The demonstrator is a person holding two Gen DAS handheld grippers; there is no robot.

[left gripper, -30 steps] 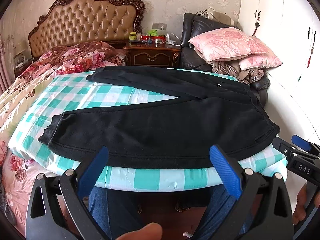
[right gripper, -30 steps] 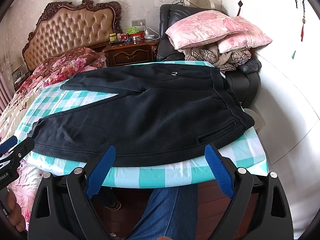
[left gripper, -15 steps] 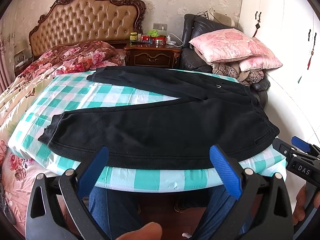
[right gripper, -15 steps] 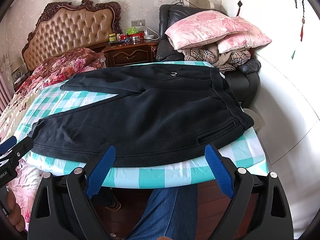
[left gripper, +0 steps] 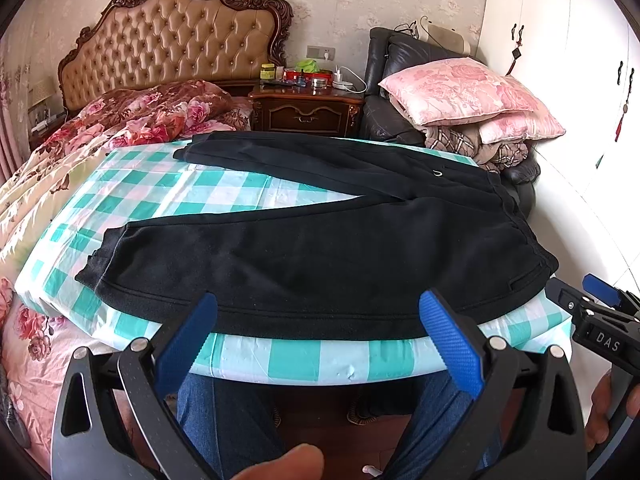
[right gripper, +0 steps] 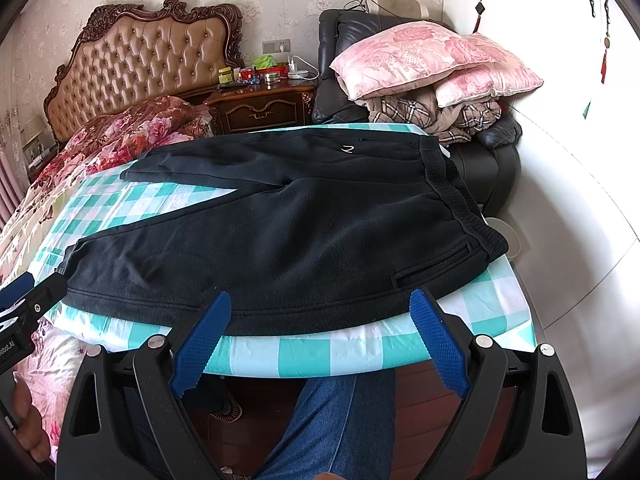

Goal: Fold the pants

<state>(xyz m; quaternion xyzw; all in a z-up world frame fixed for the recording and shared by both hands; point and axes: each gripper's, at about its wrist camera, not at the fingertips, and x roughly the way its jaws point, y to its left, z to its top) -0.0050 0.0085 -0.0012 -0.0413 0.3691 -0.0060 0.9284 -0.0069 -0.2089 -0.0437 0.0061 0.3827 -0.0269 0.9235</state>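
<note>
Black pants (left gripper: 320, 240) (right gripper: 288, 232) lie flat on a table covered by a teal and white checked cloth (left gripper: 224, 192) (right gripper: 312, 348). The legs spread to the left in a V and the waistband is at the right. My left gripper (left gripper: 318, 320) hovers open just off the table's near edge, in front of the near leg. My right gripper (right gripper: 320, 312) is open too, off the near edge below the hip and pocket. Each gripper's tip also shows in the other's view: the right gripper (left gripper: 600, 312) and the left gripper (right gripper: 28, 300). Neither holds anything.
A bed with a floral quilt (left gripper: 132, 116) and tufted headboard (left gripper: 172, 48) stands at the left. Behind the table are a wooden nightstand (left gripper: 308, 112) and a dark armchair piled with pink pillows (left gripper: 460, 92). White wardrobe doors (left gripper: 560, 80) fill the right. A person's jeans-clad legs (right gripper: 332, 420) are below the table edge.
Both views have shifted only very slightly. The pants and both open grippers stay as they were.
</note>
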